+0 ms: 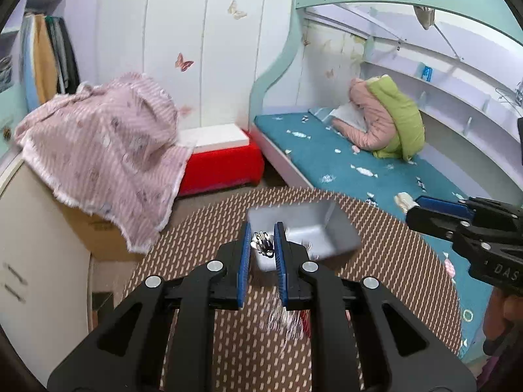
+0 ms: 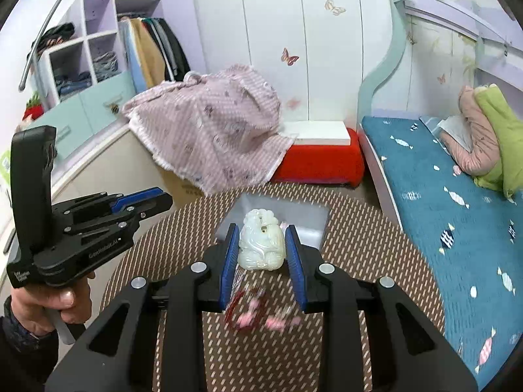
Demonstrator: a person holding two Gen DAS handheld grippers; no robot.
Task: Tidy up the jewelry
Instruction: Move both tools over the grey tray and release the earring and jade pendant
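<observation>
Left wrist view: a round woven table [image 1: 209, 336] fills the foreground, with a teal bed [image 1: 327, 160] beyond the tongs and a pink cloth [image 1: 108, 153] off to their left. A grey tray [image 1: 340, 232] sits just past the tips. The left gripper [image 1: 263, 245] is nearly closed, pinching a small silvery trinket [image 1: 261, 241].

Right wrist view: the same table [image 2: 376, 261] and tray [image 2: 313, 225] lie ahead (blurred beads [image 2: 261, 313] under the jaws). The right gripper [image 2: 261, 254] clasps a pale jade carving [image 2: 261, 245]; the other tongs [image 2: 143, 201] hover at left.
</observation>
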